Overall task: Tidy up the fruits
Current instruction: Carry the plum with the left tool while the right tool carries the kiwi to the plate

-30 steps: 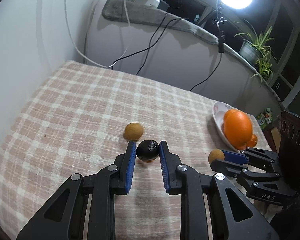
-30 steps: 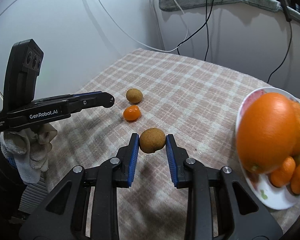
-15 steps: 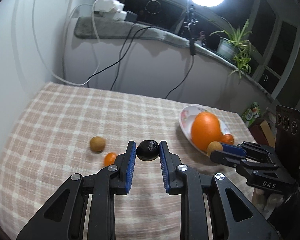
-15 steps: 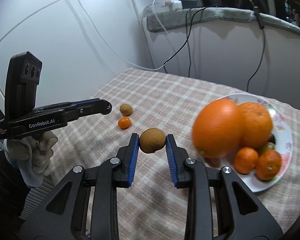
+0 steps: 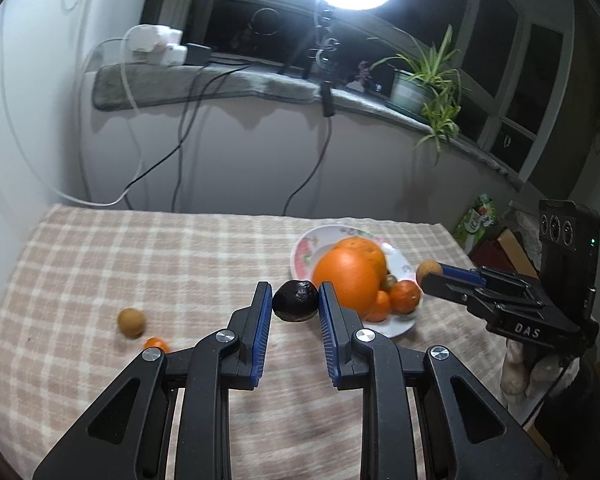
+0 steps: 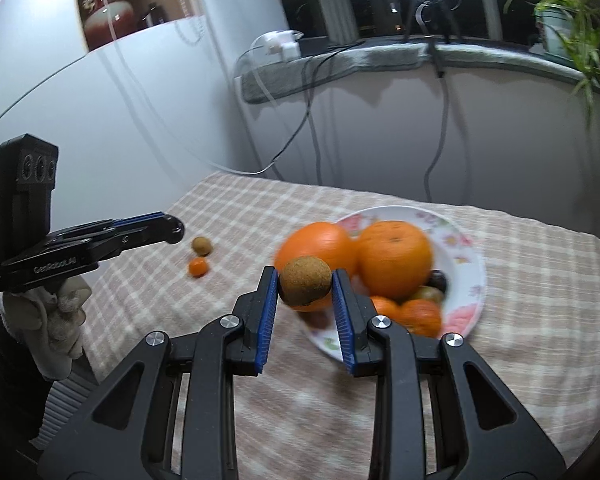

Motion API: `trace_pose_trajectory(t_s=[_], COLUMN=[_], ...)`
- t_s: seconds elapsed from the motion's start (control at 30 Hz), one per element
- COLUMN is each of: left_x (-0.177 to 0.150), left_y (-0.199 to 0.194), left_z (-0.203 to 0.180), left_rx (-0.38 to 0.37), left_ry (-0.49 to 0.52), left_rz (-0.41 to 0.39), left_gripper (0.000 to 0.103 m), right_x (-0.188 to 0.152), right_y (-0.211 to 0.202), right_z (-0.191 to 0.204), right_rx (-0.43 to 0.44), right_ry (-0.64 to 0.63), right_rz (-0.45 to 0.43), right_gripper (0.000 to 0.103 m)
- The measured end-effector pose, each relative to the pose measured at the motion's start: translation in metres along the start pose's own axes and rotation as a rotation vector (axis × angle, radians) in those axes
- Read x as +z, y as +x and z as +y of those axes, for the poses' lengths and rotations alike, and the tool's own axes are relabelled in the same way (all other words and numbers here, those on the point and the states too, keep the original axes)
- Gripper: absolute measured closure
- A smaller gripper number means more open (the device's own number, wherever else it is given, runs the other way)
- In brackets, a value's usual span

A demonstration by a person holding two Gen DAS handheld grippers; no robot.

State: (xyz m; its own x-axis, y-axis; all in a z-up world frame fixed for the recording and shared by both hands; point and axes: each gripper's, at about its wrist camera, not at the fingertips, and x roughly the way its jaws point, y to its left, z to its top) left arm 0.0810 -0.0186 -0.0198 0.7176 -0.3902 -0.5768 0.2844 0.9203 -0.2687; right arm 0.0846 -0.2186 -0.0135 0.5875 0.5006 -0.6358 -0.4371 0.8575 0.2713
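Carrying two fruits toward the plate [image 6: 466, 240], note which gripper is nearer it. Your right gripper [image 6: 306, 284] is clamped on a round brown fruit [image 6: 306, 282] with a rough, speckled skin, and in the right wrist view that fruit hangs over the plate's near rim, just in front of the two big oranges [image 6: 394, 262]. Your left gripper [image 5: 295, 300] is clamped on a dark, wrinkled, slightly oval fruit [image 5: 295, 301], long axis across the jaws, held just left of the plate. Judged from this, the right side unloads first. A second brown fruit [image 5: 131, 322] and a small orange one [image 5: 157, 345] lie on the cloth, well left of the plate
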Motion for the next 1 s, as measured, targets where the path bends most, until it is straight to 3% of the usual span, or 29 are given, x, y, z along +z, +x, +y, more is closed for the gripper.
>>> trace_pose_trajectory(t_s=[0.5, 1.0], left_x=[0.018, 0.000], left_y=[0.027, 0.059], left_z=[-0.039, -0.088], left_rx=[-0.072, -0.123], left_ry=[0.053, 0.128], left_rz=[0.011, 0.079], left_gripper=[0.081, 0.081], right_x=[0.006, 0.007], right_y=[-0.026, 0.000], right_z=[-0.057, -0.098], right_rx=[-0.091, -0.107], right_ry=[0.075, 0.137], right_rz=[-0.049, -0.008], right_gripper=[0.074, 0.074])
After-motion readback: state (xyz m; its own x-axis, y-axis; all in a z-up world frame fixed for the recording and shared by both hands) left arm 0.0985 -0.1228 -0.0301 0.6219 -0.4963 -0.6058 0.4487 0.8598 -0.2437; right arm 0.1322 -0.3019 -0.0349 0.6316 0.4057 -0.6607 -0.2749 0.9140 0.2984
